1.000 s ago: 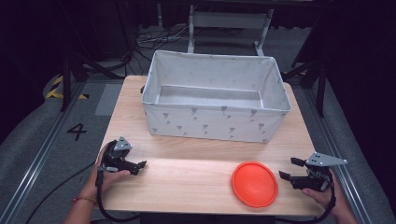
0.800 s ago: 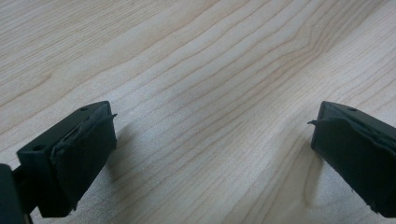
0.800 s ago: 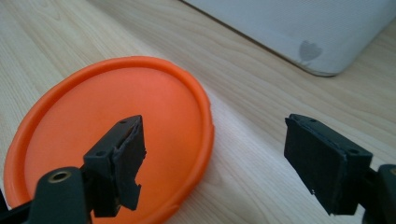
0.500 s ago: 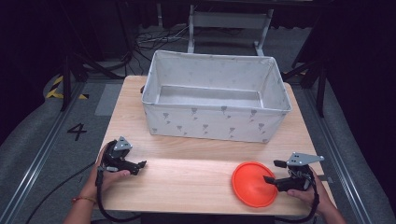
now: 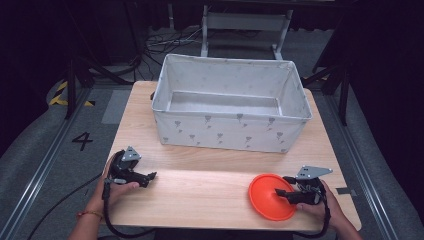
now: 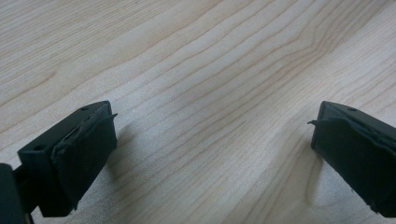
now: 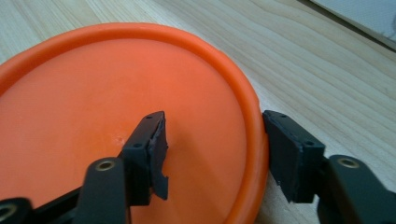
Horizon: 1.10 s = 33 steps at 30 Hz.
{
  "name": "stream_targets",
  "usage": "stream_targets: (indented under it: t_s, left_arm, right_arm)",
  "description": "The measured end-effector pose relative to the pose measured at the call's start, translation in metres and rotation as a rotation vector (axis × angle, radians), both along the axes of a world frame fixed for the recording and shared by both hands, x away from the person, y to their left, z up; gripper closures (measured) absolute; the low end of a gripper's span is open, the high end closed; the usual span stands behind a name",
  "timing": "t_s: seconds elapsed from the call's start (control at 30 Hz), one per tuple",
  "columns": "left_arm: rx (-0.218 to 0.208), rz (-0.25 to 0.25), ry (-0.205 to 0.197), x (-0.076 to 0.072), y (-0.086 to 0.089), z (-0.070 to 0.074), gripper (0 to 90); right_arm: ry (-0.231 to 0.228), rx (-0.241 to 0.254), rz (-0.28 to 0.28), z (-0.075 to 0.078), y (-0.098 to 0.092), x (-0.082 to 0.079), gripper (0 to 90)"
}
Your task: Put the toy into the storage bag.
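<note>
Orange plastic disc [image 5: 271, 196] lies flat on the wooden table [image 5: 200, 192] at roughly 5 o'clock of the tabletop, near the front edge. Right gripper [image 5: 286, 186] straddles the disc's rim [image 7: 252, 126] at the disc's 3 o'clock side: one jaw sits over the disc's inner face, the other outside the rim on the wood; jaws spread, not yet pinching. Left gripper [image 5: 150, 176] rests at the table's 8 o'clock, jaws spread wide over bare wood, well apart from the disc. Grey fabric bin [image 5: 230, 131] stands at 12 o'clock.
</note>
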<state>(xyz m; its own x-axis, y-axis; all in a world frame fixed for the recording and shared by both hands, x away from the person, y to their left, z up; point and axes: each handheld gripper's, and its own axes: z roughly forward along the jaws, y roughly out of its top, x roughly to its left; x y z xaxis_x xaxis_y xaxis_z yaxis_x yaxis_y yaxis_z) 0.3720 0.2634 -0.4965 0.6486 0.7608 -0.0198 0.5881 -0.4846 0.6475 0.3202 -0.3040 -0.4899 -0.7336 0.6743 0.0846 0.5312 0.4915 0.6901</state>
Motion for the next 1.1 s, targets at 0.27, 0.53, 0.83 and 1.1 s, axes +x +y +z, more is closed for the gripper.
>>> stream_targets:
  t_s: [0.27, 0.53, 0.83, 1.1]
  left_arm:
    - [0.008, 0.018, -0.007, -0.001, 0.001, 0.0, 0.5]
    - [0.006, 0.018, -0.004, -0.001, 0.001, 0.0, 0.5]
    - [0.002, 0.03, -0.003, -0.003, 0.001, 0.0, 0.5]
    - [0.002, 0.029, -0.003, -0.002, 0.001, 0.0, 0.5]
  right_arm:
    - [0.047, 0.056, -0.061, 0.002, -0.007, 0.011, 67.6]
    - [0.032, 0.104, -0.021, 0.015, -0.013, 0.015, 79.8]
    - [-0.097, 0.029, 0.068, 0.06, 0.008, 0.002, 82.9]
    - [-0.151, 0.003, 0.111, 0.083, 0.018, -0.001, 83.0]
